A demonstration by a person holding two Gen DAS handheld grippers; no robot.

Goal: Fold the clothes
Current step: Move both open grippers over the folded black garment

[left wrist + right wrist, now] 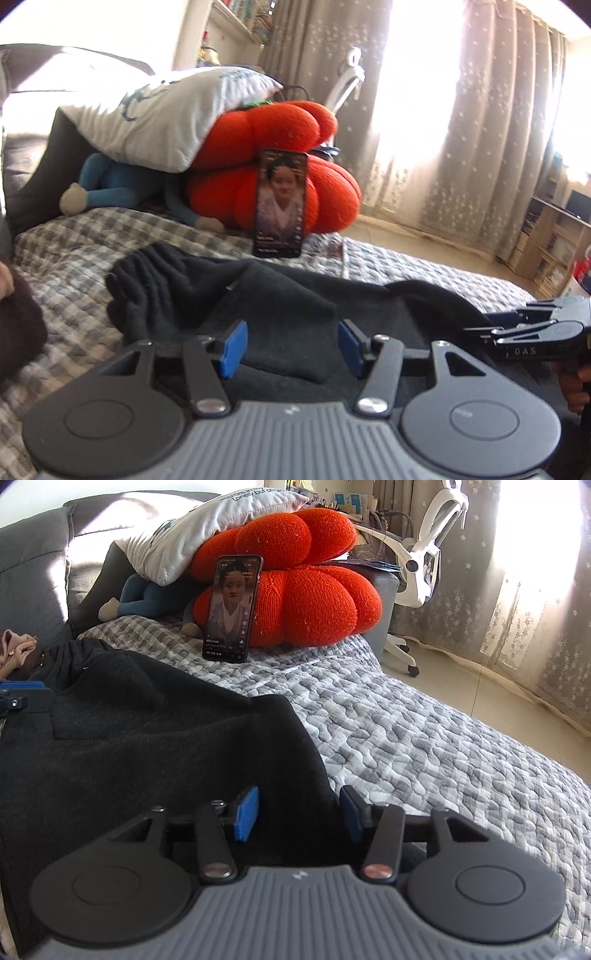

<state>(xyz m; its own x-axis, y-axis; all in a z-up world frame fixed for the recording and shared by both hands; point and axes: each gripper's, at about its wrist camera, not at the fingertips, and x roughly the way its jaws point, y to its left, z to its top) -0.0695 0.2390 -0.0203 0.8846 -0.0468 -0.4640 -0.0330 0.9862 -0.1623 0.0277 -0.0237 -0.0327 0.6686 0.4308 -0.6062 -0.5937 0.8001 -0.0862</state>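
Covering most of both views, a bed (424, 738) wears a puckered quilt checked in grey and white. Across its near edge lies a dark charcoal garment (147, 738), soft and fleecy, rumpled into thick folds, with one bunched end reaching toward the far side. At the far edge sit two plump orange knitted cushions (295, 602), lobed like pumpkins and stacked, with a white quilted pillow (184, 542) leaning on top. A phone (231, 609), a slim upright rectangle with a lit screen, stands propped against the lower cushion. The left tool (291, 349) hovers over the garment, its blue pads spread apart, pinching nothing. The right tool (299, 814) is likewise spread over the garment's edge, empty.
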